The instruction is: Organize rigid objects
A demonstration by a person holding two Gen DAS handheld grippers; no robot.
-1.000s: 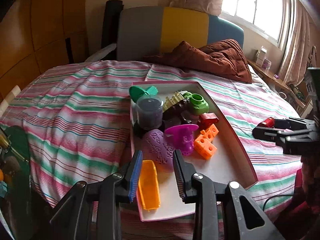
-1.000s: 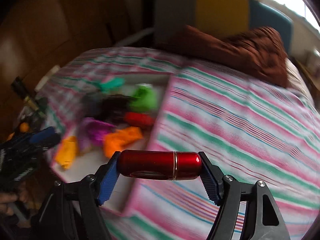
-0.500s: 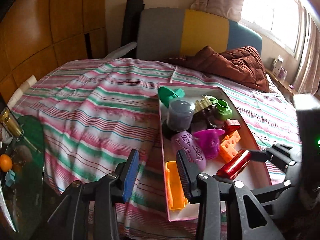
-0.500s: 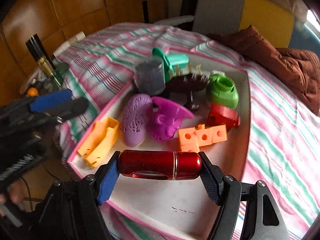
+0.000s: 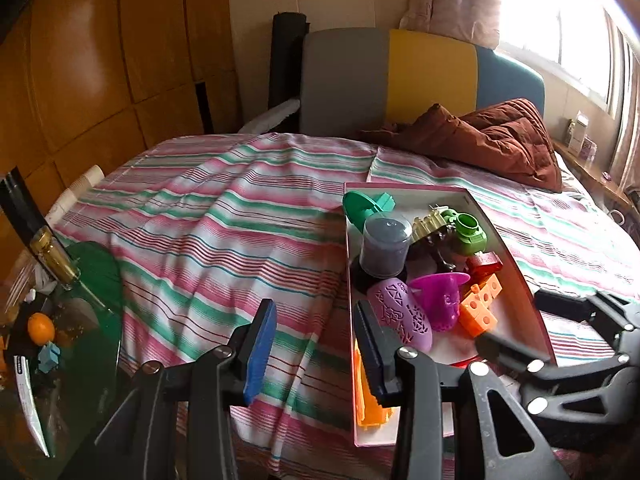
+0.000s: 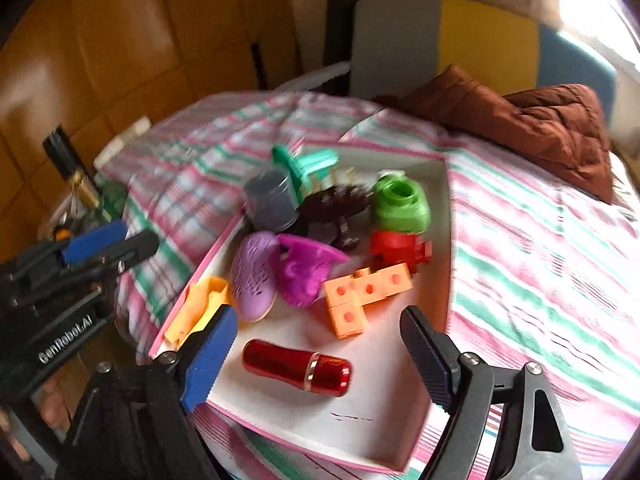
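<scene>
One red tube (image 6: 297, 367) now lies loose on the white floor of the tray (image 6: 438, 216), low in the right wrist view, between the jaws of my right hand-held gripper (image 6: 320, 344) but touching neither. Half a second ago those jaws clamped it; they have just been opening and now stand wide, so the drop is done. That is one more rigid thing sorted, I judge, and this hand is free to back out.

My left hand-held gripper (image 5: 314, 344) sits at lower centre of its own view, over the bed's striped sheet (image 5: 208, 248) beside the tray's left wall. Its jaws have also been opening, now about half spread, with nothing between them.

Reading the tube left to right: its long axis runs nearly level across the frame, dipping slightly to the right. The longer body points left, towards the yellow scoop (image 6: 196, 308); the shorter capped end beyond the silver ring points right. Orange blocks (image 6: 366, 292) lie just above it, apart.
</scene>
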